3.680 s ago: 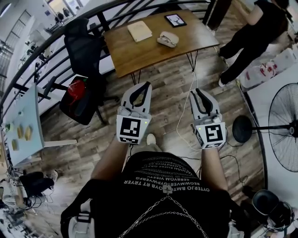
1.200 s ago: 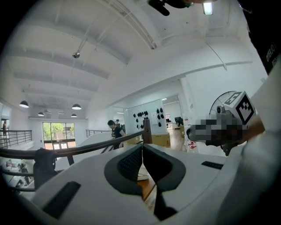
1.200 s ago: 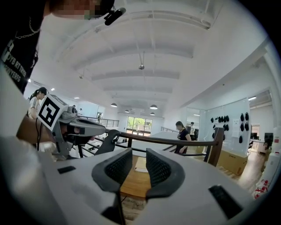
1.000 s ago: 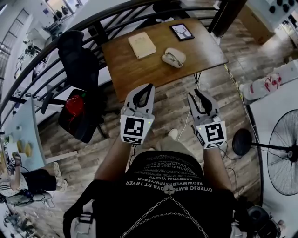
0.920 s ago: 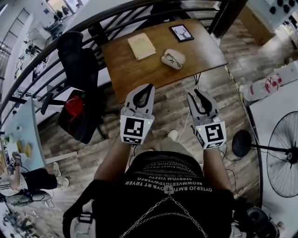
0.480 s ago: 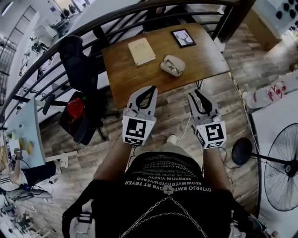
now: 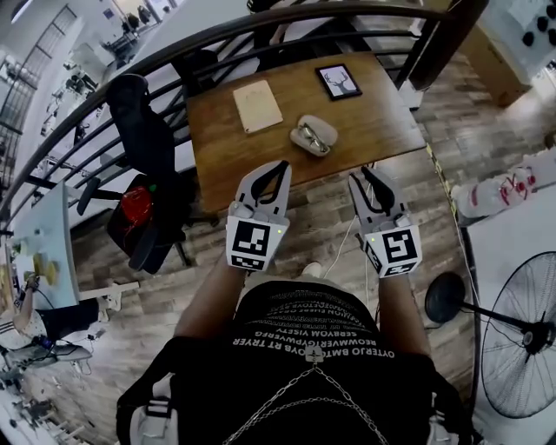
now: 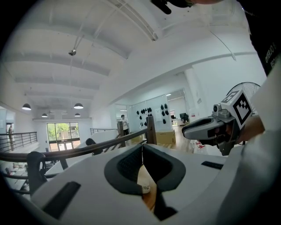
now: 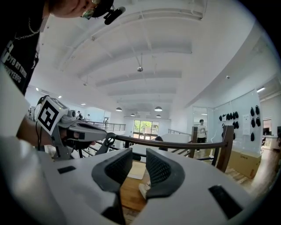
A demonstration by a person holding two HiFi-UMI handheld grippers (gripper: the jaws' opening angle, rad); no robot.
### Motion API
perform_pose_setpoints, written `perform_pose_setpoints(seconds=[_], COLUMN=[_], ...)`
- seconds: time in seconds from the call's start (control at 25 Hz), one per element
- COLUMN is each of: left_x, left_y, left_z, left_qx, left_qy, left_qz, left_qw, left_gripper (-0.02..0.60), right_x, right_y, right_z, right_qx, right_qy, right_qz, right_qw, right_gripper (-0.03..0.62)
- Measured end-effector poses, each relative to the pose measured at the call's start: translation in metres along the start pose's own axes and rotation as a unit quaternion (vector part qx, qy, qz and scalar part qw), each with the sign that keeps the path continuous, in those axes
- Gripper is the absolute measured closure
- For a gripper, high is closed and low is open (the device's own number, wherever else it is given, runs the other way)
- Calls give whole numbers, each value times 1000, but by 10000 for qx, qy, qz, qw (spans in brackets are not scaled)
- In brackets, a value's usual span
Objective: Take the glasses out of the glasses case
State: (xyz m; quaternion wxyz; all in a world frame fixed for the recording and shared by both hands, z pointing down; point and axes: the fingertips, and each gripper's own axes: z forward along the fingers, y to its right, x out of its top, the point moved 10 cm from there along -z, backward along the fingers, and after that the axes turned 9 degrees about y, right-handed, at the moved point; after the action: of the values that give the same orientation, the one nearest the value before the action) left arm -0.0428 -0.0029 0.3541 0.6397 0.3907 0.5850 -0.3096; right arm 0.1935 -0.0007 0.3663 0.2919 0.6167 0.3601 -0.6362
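Wooden table, case seemingly open; railing behind.

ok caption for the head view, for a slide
Left gripper and right gripper, both empty, held out toward a wooden table where the glasses lie in an open glasses case.

Big bright open room. Grey-brown wood-plank floor under the jaws, a brown rectangular wooden table on thin black legs just ahead of them, and a curved black metal railing beyond it. A black swivel office chair sits left of the jaws, with a black pedestal fan behind and to the right. White arched ceiling with round lamps, and tall windows far ahead.
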Motion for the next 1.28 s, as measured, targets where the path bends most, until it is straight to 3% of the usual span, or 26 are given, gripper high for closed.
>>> perform_pose_setpoints(seconds=[0.48,1.28], left_x=[1,-10], left_y=[8,-24], left_z=[10,44], left_qx=[167,180], left_qy=[-41,-77], left_qz=[-38,15], left_qw=[9998,9998], left_gripper=[552,552], right_x=[-7,-19], right_y=[17,40], right_z=[-1,31], right_qx=[96,-142], right_qy=[-25,-153], right_qz=[68,134], right_qw=[9999,9997], right_gripper=[490,490])
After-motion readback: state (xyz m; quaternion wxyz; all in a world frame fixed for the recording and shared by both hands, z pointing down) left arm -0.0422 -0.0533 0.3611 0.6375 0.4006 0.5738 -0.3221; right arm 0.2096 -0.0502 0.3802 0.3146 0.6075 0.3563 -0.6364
